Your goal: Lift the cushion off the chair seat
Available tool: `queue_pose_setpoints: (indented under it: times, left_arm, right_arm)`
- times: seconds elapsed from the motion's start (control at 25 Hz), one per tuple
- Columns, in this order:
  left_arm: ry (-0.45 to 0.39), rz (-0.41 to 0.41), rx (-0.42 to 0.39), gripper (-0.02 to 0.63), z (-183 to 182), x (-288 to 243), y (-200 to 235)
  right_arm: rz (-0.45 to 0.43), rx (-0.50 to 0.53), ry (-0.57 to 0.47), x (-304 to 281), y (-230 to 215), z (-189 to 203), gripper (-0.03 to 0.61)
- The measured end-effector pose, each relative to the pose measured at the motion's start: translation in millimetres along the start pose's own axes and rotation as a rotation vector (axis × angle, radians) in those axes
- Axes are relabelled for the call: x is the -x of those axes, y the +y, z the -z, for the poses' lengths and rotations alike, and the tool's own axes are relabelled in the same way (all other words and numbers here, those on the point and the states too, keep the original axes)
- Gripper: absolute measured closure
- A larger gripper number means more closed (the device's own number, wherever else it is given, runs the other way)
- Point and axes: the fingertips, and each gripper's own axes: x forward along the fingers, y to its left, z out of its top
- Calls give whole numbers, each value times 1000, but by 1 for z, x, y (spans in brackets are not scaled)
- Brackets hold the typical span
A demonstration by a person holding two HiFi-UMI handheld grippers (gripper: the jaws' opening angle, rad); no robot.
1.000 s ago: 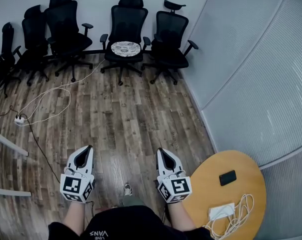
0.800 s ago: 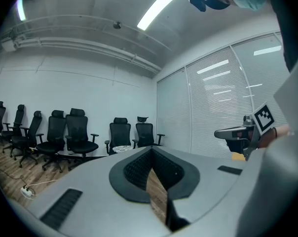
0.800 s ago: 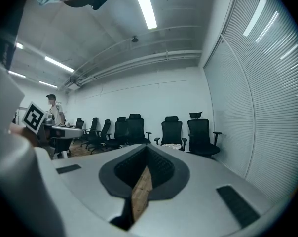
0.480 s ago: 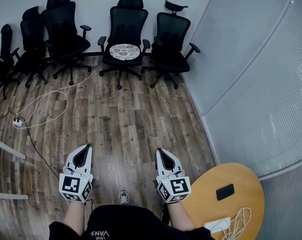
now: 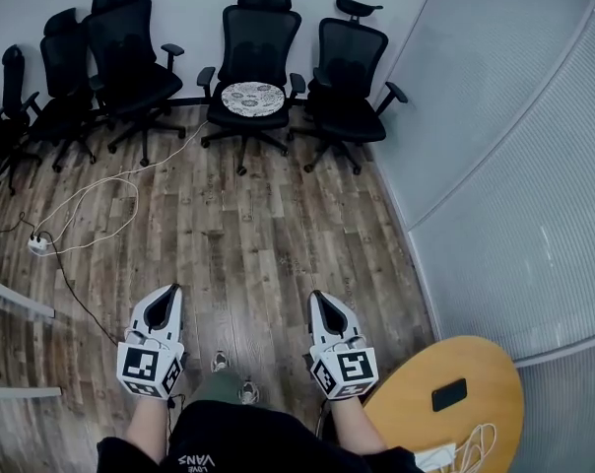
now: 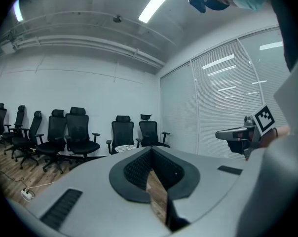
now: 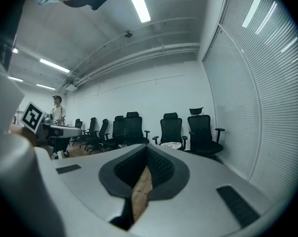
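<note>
Change since before: the round desk (image 5: 475, 382) and the dark phone (image 5: 448, 394) on it have slid lower, toward the bottom right corner of the head view. The row of chairs sits a touch lower too. Both tongs keep their spots in the frame.
Left tongs (image 5: 171, 292): pressed together with nothing between them. I hold them out nearly level over the wooden floor (image 5: 248, 235).
Right tongs (image 5: 315, 296): also pressed together and empty, held alongside the left pair but apart from it.
Cushion (image 5: 252, 99): round, pale and patterned. It lies flat on the seat of the black chair (image 5: 263, 37) by the far wall, well apart from both tongs.
Neighbours: another black chair (image 5: 349, 57) stands just to its right, and more stand to its left.
Floor, left side: a white cable (image 5: 100, 190) loops to a power strip (image 5: 36, 245).
Right side: a ribbed pale partition (image 5: 514, 166).
</note>
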Motion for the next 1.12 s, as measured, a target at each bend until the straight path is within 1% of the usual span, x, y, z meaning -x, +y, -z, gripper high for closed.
queue_pose_setpoints:
  times: [0.28, 0.72, 0.92, 1.12]
  left_arm:
    - [-7, 22, -13, 603, -15, -41, 32]
    - [-29, 47, -9, 603, -25, -92, 84]
    - [-32, 59, -7, 603, -26, -107, 105]
    - [-23, 68, 4, 603, -25, -122, 117]
  right_arm:
    - [17, 5, -13, -51, -6, -17, 561]
    - [37, 20, -29, -121, -2, -31, 561]
    - [56, 21, -36, -143, -1, -34, 561]
    - [68, 19, -21, -158, -3, -32, 561]
